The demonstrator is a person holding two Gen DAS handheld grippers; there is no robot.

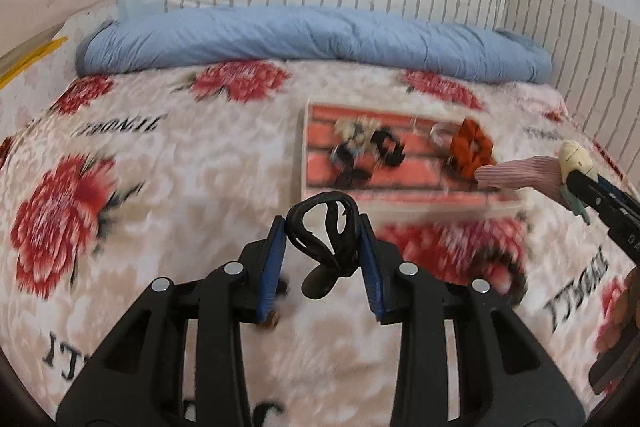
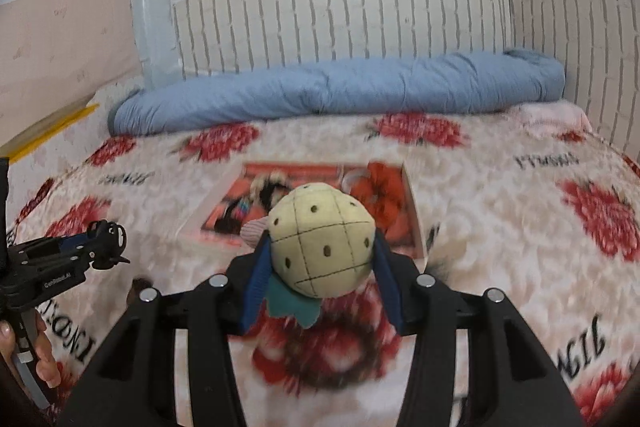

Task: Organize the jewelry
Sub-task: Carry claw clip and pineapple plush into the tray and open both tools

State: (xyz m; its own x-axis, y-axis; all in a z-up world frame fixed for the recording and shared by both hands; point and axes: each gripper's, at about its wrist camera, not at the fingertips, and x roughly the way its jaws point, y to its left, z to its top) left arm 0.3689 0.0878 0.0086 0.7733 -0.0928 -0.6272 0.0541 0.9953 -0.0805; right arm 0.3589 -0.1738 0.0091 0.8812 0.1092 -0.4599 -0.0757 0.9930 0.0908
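My left gripper is shut on a black hair claw clip, held above the floral blanket. In the right wrist view it shows at the left edge. My right gripper is shut on a plush cream pineapple-like hair piece with a teal leaf and pink knit part. That piece hangs at the right of the left wrist view, near the tray's corner. The white-rimmed pink tray lies on the bed ahead and holds an orange scrunchie and several dark hair accessories.
A rolled blue duvet lies across the far side of the bed against a brick-patterned wall. A floral plush blanket covers the bed. A yellow-edged object sticks out at the left. A person's hand holds the left gripper's handle.
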